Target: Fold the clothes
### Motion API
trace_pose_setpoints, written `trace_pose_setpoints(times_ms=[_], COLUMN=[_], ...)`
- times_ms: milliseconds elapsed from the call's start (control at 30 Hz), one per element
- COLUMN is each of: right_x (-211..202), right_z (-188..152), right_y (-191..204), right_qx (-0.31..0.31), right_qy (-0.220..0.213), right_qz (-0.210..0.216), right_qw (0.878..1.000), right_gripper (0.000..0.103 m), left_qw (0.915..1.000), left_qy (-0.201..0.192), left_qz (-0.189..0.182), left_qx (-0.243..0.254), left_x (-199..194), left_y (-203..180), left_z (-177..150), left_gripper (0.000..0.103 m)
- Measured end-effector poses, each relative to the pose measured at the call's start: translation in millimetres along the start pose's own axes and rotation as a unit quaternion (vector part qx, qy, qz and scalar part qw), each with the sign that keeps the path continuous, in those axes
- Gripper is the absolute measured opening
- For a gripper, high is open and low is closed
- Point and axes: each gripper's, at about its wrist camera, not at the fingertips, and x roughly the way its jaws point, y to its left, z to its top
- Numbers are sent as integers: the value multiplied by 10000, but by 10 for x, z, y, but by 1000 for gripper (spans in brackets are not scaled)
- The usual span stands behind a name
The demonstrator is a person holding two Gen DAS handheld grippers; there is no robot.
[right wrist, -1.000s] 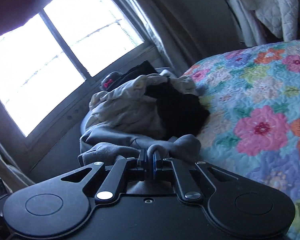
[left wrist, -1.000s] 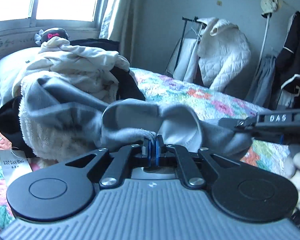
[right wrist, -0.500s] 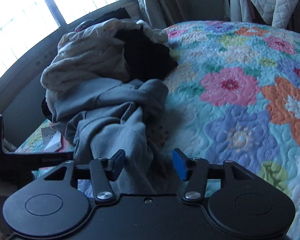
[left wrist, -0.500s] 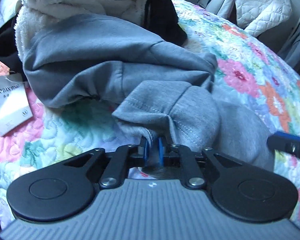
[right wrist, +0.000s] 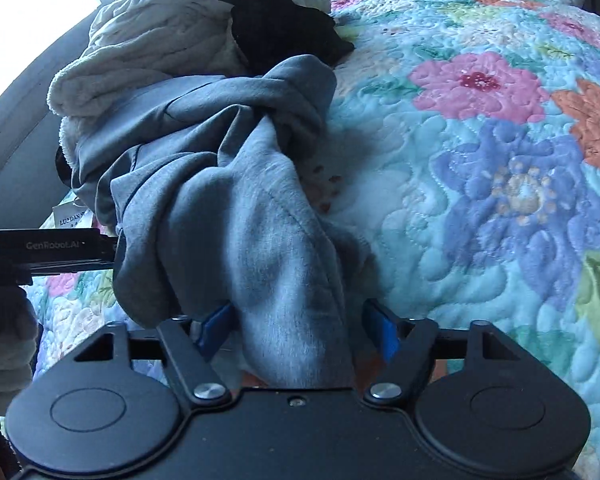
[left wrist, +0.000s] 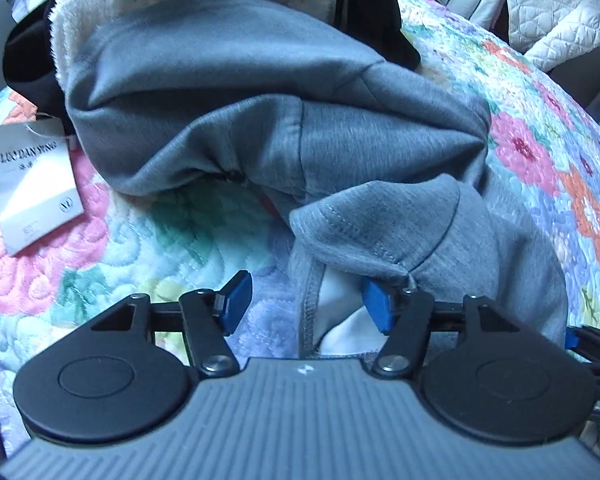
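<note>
A crumpled grey sweatshirt (left wrist: 284, 112) lies on the flowered quilt (left wrist: 120, 240), partly draped off a pile of clothes. My left gripper (left wrist: 306, 304) is open; the garment's hemmed edge lies between its blue pads without being clamped. In the right wrist view the same grey sweatshirt (right wrist: 228, 184) runs down between the pads of my right gripper (right wrist: 298, 332), which is open too. The left gripper's black body (right wrist: 48, 252) shows at that view's left edge.
Behind the sweatshirt are a cream fleece garment (right wrist: 148, 52) and a black garment (right wrist: 280, 28). A white hang tag (left wrist: 36, 184) lies on the quilt at left. A white quilted jacket (left wrist: 556, 12) hangs at the far right. The quilt (right wrist: 480, 160) stretches to the right.
Both grippers have lowered the grey sweatshirt onto the quilt and opened: the right one first, the left one in the last half second. The cloth now lies loose.
</note>
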Motion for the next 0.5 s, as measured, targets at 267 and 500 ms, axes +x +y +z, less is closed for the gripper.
trace_pose_setpoints(times_ms=[267, 500], right_x=[-313, -937], right_z=[110, 388], right_y=[66, 120], right_qx=[-92, -421], right_qy=[-760, -1475], right_qz=[182, -200], right_qw=[9969, 9880], right_gripper=[16, 14], left_qw=[9999, 9974], left_qy=[75, 159], left_qz=[-61, -658], left_qx=[-128, -245], left_x=[78, -22], left_y=[31, -107], left_z=[-29, -59], left_gripper=[67, 67])
